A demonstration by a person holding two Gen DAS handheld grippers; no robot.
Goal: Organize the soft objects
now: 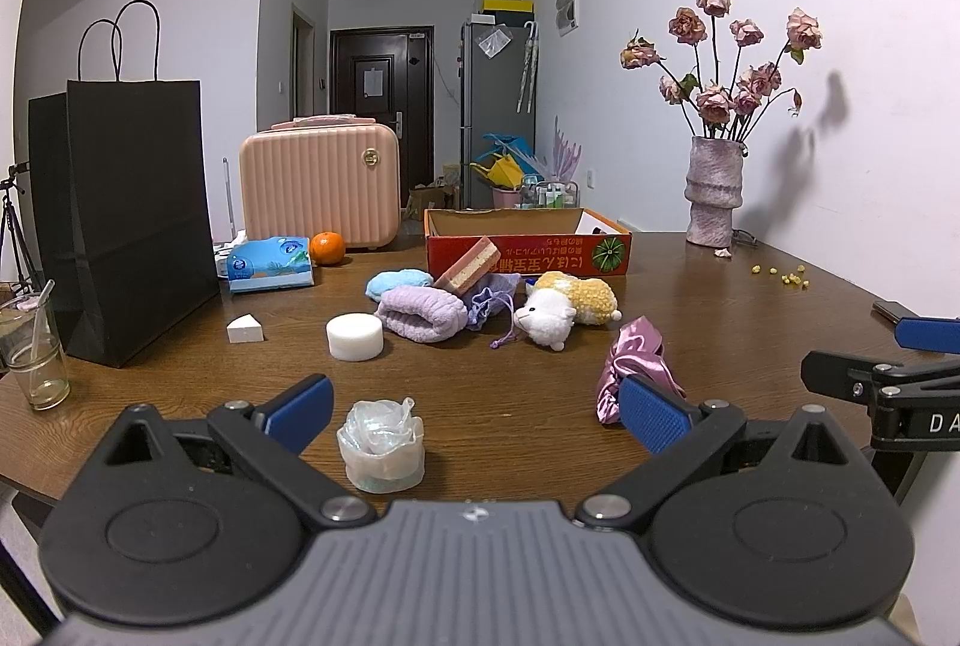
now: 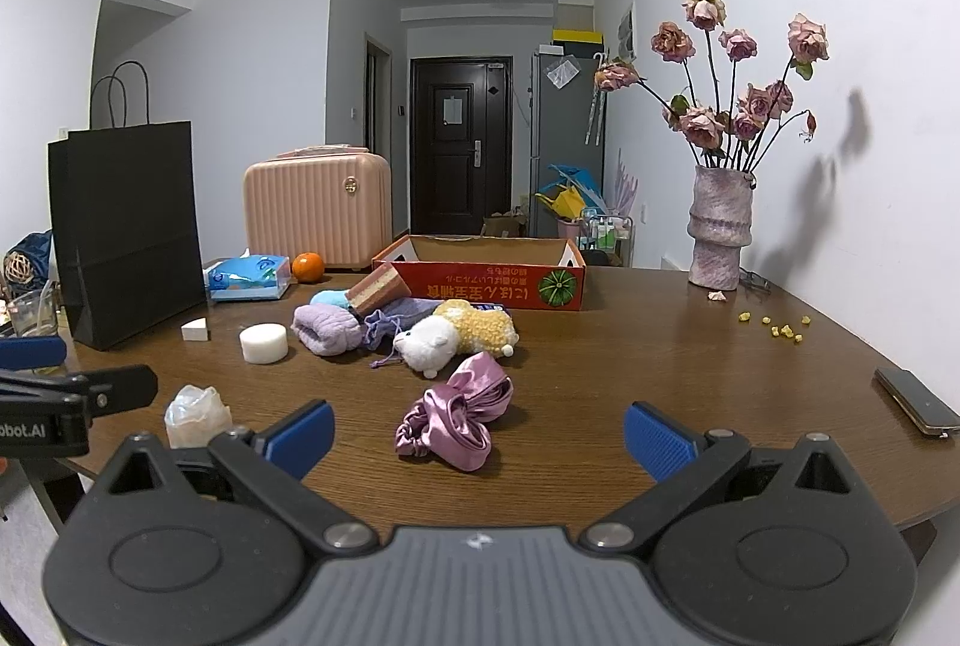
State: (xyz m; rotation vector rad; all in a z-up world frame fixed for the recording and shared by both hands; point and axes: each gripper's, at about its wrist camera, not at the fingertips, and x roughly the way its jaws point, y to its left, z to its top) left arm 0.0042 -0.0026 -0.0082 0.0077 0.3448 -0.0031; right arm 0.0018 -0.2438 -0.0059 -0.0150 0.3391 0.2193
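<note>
On a brown wooden table (image 1: 492, 406) beside a white wall, soft items lie scattered ahead of two hand-held grippers. Largest to smallest: a black paper bag (image 1: 135, 220) stands at the left edge, a pink ribbed case (image 1: 318, 184) behind it, and an open red cardboard box (image 2: 498, 277) sits mid-table with a striped sponge block (image 2: 379, 289) leaning on its front. A vase of dried roses (image 2: 720, 232) stands by the wall. Before the box, a white-and-yellow plush sheep (image 2: 456, 337) lies beside a rolled lilac towel (image 1: 423, 313), a lilac drawstring pouch (image 1: 489, 301) between them and a blue cloth (image 1: 399, 283) behind. A purple satin scrunchie (image 2: 456, 418) lies nearest the right gripper (image 2: 479, 436), a crumpled clear plastic wrap (image 1: 381, 445) between the spread fingers of the left gripper (image 1: 474, 412). A white round sponge (image 1: 354, 337) sits left of the towel. Both grippers are released and hold nothing
</note>
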